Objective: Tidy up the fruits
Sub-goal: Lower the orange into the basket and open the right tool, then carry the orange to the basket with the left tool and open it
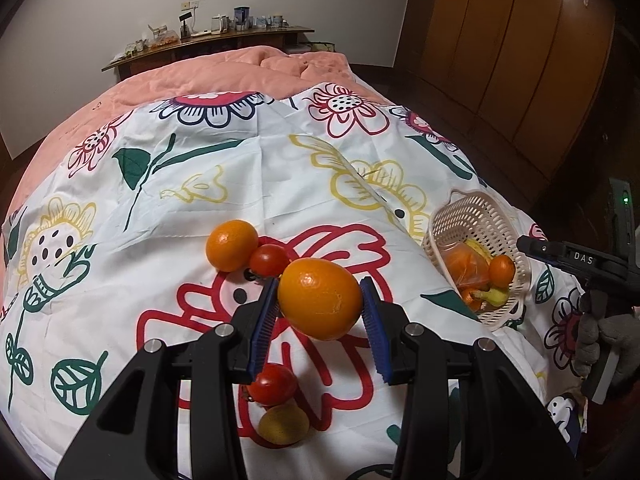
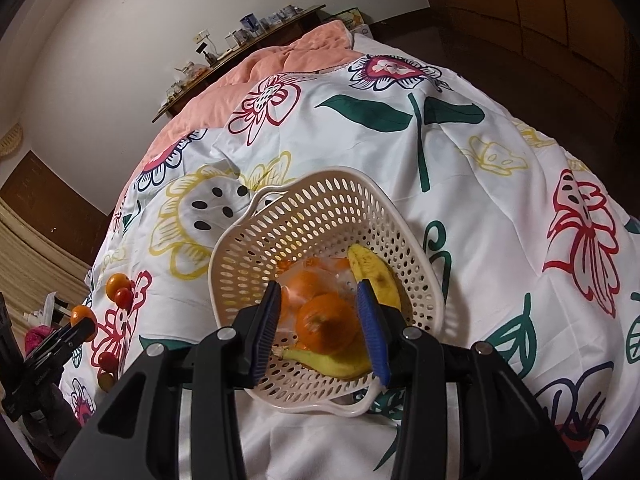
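My left gripper (image 1: 320, 292) is shut on a large orange (image 1: 320, 299), held above the flowered sheet. On the sheet beyond it lie a second orange (image 1: 232, 245) and a tomato (image 1: 269, 260). Another tomato (image 1: 272, 384) and a yellowish fruit (image 1: 284, 424) lie below the fingers. My right gripper (image 2: 318, 292) hovers over the white perforated basket (image 2: 320, 216). Its jaws stand apart around a small orange (image 2: 328, 322) that rests in the basket, with a gap at the left pad. Bananas (image 2: 374, 276) and a plastic bag of orange fruit (image 2: 304, 280) also lie in the basket.
The flowered sheet (image 1: 224, 168) covers a bed with a pink quilt (image 1: 240, 68) behind. A cluttered wooden shelf (image 1: 208, 40) stands against the far wall, and wooden wardrobe doors (image 1: 512, 48) at the right. A gloved hand (image 1: 604, 340) holds the right tool near the bed's edge.
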Action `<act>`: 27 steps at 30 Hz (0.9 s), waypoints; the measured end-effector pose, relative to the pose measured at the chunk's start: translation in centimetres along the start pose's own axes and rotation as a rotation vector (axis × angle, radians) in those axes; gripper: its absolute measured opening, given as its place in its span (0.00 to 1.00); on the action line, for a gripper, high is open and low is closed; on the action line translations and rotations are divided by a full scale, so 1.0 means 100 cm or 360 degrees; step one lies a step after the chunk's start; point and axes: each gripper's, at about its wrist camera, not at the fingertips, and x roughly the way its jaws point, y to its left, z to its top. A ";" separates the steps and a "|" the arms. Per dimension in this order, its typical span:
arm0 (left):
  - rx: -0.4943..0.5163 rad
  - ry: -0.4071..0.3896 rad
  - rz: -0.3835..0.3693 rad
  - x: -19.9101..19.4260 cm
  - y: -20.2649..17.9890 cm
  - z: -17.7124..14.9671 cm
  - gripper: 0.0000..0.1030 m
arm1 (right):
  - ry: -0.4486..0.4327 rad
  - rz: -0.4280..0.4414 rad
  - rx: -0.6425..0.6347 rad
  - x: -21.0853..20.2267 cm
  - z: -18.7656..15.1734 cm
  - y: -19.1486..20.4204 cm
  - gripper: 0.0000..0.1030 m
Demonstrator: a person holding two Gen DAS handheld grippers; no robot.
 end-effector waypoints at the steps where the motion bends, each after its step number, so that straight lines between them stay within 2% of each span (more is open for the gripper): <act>1: 0.0007 0.0001 -0.0002 0.000 -0.002 0.000 0.41 | 0.0003 0.0003 0.0000 0.000 -0.001 0.000 0.40; 12: 0.0100 0.0023 -0.0036 0.008 -0.032 0.005 0.41 | -0.0013 0.0045 0.0033 -0.008 -0.004 -0.009 0.40; 27: 0.0264 0.0108 -0.0142 0.035 -0.097 0.019 0.41 | -0.0003 0.0099 0.0146 -0.004 -0.009 -0.036 0.40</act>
